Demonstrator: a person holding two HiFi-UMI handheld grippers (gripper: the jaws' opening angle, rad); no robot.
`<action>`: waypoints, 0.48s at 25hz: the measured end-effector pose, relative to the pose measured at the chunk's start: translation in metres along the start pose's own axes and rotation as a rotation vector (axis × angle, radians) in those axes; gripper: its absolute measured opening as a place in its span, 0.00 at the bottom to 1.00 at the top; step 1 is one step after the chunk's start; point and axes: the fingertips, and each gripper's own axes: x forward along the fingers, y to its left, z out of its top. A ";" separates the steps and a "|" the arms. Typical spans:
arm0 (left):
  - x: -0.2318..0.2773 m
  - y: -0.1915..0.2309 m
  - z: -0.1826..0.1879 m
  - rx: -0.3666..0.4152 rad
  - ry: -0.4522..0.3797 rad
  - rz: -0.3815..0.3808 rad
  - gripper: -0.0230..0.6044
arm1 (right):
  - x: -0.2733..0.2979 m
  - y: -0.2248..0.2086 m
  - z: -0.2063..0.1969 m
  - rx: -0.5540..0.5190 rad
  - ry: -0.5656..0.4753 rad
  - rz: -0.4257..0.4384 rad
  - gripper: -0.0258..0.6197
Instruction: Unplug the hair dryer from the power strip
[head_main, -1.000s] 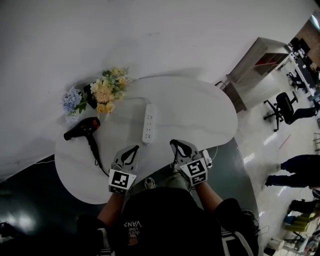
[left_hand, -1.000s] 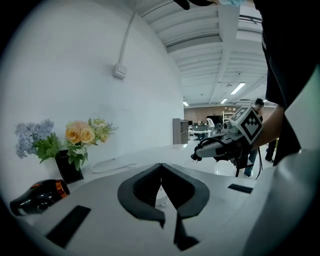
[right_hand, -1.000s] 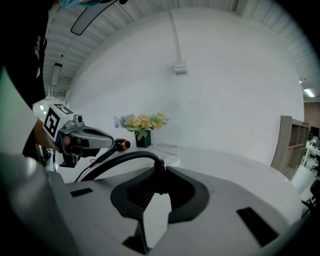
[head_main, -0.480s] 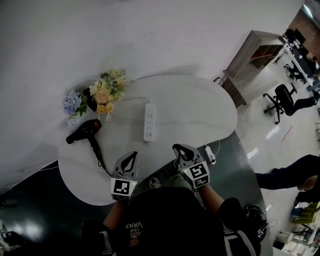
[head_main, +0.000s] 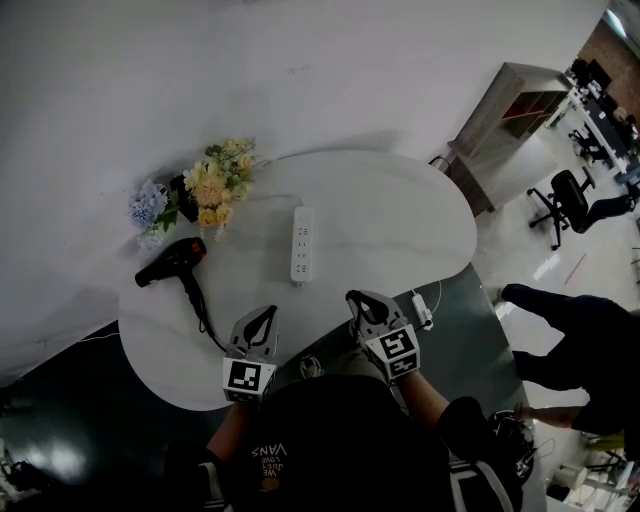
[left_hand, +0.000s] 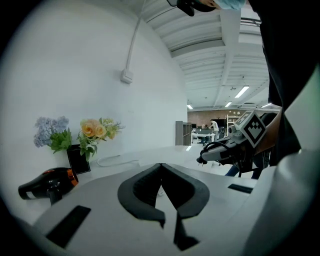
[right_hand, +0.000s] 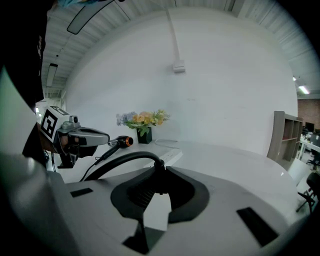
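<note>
**While the right gripper (head_main: 362, 304) holds the dryer's plug, the power strip (head_main: 302, 245) lies free of it**

Because a black cord (right_hand: 131, 155) arcs straight into the right gripper's jaws, this gripper is clearly the one doing the work. Its jaws stand only slightly apart, pinched on the dark plug (right_hand: 158, 172) at the cord's end. The prongs are hidden behind the jaws, so calling it the plug is a reading from the cord, not a direct sight.

This gripper hovers on the person's side of the power strip, well apart from it. That gap is why the unplugging looks already done.

The power strip lies flat on the white table (head_main: 400, 210), one short end pointing toward the person. Its own white lead runs off from the far end, toward a bunch of flowers (head_main: 215, 185) beyond it and to its left.

Left of the power strip, the hair dryer (head_main: 172, 262) rests on its side. Its cord trails from the handle toward the person.

The left gripper (head_main: 262, 318) hovers nearer the person than the power strip and slightly to its left. Its jaws are pressed fully together with nothing between them. It seems idle, since with the plug out the strip needs no bracing.
</note>
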 end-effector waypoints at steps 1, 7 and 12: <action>0.001 0.000 0.000 0.003 -0.003 -0.004 0.07 | 0.001 0.000 0.000 0.000 -0.001 0.000 0.15; 0.004 0.001 0.003 -0.002 0.000 -0.012 0.07 | 0.003 -0.003 0.006 0.017 -0.009 0.003 0.15; 0.006 0.000 0.005 -0.010 -0.001 -0.010 0.07 | 0.005 -0.001 0.007 0.027 -0.011 0.013 0.15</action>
